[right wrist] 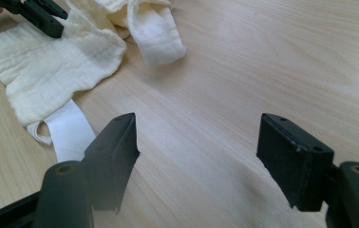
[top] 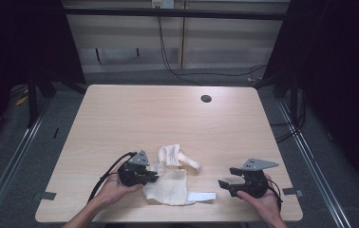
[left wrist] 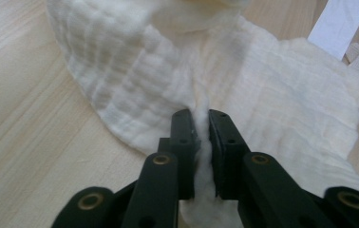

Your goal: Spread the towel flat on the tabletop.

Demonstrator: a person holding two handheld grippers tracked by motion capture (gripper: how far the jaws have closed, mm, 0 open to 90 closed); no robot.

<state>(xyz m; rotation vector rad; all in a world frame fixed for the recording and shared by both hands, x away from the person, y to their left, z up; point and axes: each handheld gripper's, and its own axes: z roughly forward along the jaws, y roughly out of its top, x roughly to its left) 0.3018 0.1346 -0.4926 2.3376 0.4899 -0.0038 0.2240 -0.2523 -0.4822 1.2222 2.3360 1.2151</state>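
Observation:
A crumpled cream muslin cloth (top: 170, 176) lies near the table's front edge, with a white label strip (top: 201, 196) sticking out at its right side. My left gripper (top: 151, 177) is at the cloth's left edge. In the left gripper view its jaws are shut on a pinched ridge of the cloth (left wrist: 263, 85), the left gripper (left wrist: 201, 124) gripping the fold between them. My right gripper (top: 226, 184) hovers open to the right of the cloth, apart from it. In the right gripper view the right gripper (right wrist: 196, 142) has bare table between its jaws, and the cloth (right wrist: 59, 61) and label (right wrist: 70, 135) lie to the left.
The light wooden table (top: 168, 118) has a round cable hole (top: 206, 99) at the back right. Dark curtains and floor rails flank the table. A person's hands hold both grippers at the front edge.

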